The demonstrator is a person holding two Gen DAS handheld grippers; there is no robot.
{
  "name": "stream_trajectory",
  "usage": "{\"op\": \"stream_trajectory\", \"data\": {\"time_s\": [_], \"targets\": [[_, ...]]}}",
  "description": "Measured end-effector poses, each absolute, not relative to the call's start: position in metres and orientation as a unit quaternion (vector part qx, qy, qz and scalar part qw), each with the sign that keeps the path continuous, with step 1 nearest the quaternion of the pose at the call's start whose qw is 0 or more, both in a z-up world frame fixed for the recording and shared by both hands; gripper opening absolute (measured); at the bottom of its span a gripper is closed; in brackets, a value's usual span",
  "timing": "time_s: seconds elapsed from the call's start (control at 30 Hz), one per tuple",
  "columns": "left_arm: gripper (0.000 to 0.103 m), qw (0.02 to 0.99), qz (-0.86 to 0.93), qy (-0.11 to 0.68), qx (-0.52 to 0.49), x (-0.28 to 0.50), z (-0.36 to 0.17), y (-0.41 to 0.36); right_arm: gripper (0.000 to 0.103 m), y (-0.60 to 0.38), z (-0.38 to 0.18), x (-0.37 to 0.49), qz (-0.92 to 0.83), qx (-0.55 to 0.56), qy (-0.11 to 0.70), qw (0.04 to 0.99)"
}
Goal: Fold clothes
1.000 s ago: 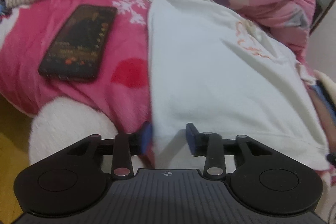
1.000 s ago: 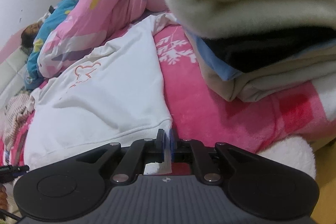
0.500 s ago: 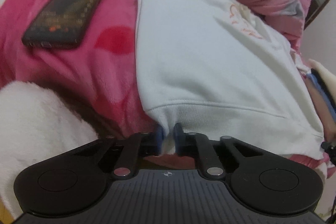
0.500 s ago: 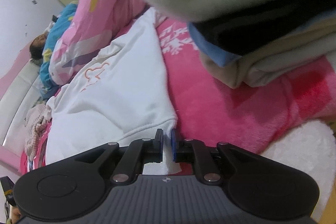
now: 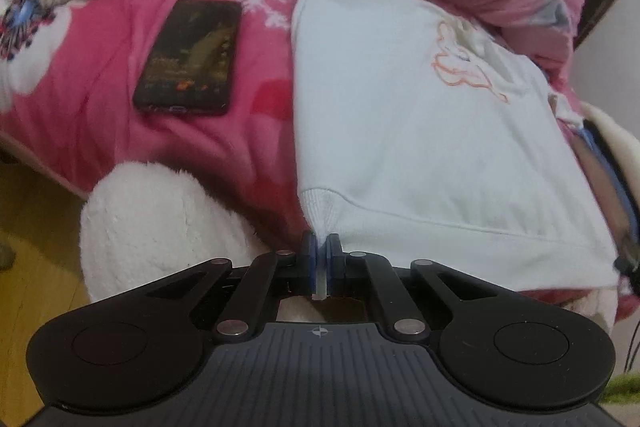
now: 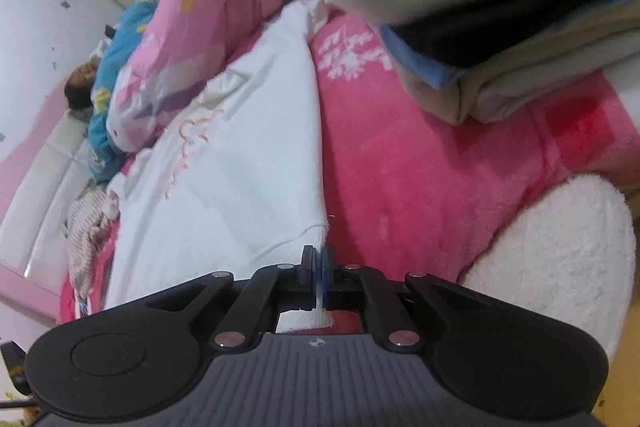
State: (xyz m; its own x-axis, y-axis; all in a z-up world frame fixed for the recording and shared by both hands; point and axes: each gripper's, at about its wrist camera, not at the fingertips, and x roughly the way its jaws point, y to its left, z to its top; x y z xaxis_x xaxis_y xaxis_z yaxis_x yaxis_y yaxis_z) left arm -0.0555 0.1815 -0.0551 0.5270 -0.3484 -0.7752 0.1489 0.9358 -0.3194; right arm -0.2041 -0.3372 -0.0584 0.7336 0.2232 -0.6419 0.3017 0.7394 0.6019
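Two corners pinched, one sweatshirt ready to fold

Both hem corners of the white cotton sweatshirt (image 5: 420,131) with an orange outline print are clamped: your left hand-held gripper (image 5: 319,259) is closed on the ribbed corner nearest it, and your right hand-held gripper (image 6: 316,273) is closed on the opposite hem corner. The garment lies flat on the pink fleece blanket (image 5: 256,147) covering the bed. Lift both corners evenly, keep the hem taut between them, and carry it toward the collar so the fold lands square. Count what surrounds you: one sweatshirt, one black smartphone (image 5: 190,57) just beside it, one stack of folded clothes (image 6: 500,27) on the other side.
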Motion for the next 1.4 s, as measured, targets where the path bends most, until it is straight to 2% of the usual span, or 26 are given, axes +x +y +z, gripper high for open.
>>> {"op": "stream_trajectory", "data": {"time_s": [0.13,0.3,0.33,0.37,0.4,0.57,0.77,0.8,0.83,0.9,1.0,1.13,1.3,1.4], "targets": [[0.003,0.868,-0.143,0.471,-0.059,-0.053,-0.063,0.174,0.003,-0.332,-0.043,-0.206,-0.021,0.318,0.366,0.874],[0.007,0.845,-0.131,0.516,0.041,-0.046,-0.091,0.149,0.006,-0.323,-0.079,-0.187,-0.098,0.206,0.461,0.857],[0.009,0.847,-0.131,0.513,0.047,-0.049,-0.088,0.150,0.006,-0.323,-0.077,-0.190,-0.107,0.199,0.461,0.858],[0.015,0.851,-0.132,0.507,0.043,-0.050,-0.084,0.153,0.006,-0.324,-0.076,-0.193,-0.116,0.193,0.459,0.859],[0.020,0.855,-0.131,0.500,0.033,-0.051,-0.079,0.158,0.006,-0.326,-0.068,-0.198,-0.112,0.195,0.446,0.866],[0.020,0.888,-0.107,0.446,-0.019,-0.038,-0.043,0.177,0.006,-0.321,-0.024,-0.207,-0.085,0.166,0.369,0.910],[0.023,0.920,-0.134,0.360,-0.073,0.016,0.000,0.166,0.007,-0.275,0.043,-0.154,0.027,0.075,0.228,0.970],[0.023,0.924,-0.134,0.348,-0.085,0.027,0.002,0.163,0.010,-0.268,0.054,-0.140,0.048,0.062,0.204,0.976],[0.024,0.927,-0.134,0.335,-0.097,0.039,0.005,0.159,0.019,-0.258,0.063,-0.126,0.074,0.050,0.181,0.979],[0.024,0.932,-0.121,0.324,-0.112,0.063,0.005,0.152,0.031,-0.236,0.081,-0.093,0.110,0.033,0.147,0.982],[0.024,0.929,-0.095,0.325,-0.148,0.102,0.000,0.136,0.034,-0.203,0.105,-0.040,0.177,0.009,0.125,0.976],[0.024,0.917,-0.091,0.342,-0.185,0.149,-0.013,0.122,0.036,-0.162,0.112,0.049,0.224,-0.011,0.164,0.961],[0.024,0.922,-0.068,0.340,-0.172,0.183,-0.037,0.111,0.036,-0.111,0.089,0.154,0.261,-0.020,0.253,0.931],[0.024,0.921,-0.063,0.333,-0.191,0.187,-0.056,0.115,0.036,-0.069,0.073,0.184,0.300,-0.052,0.278,0.911]]}}
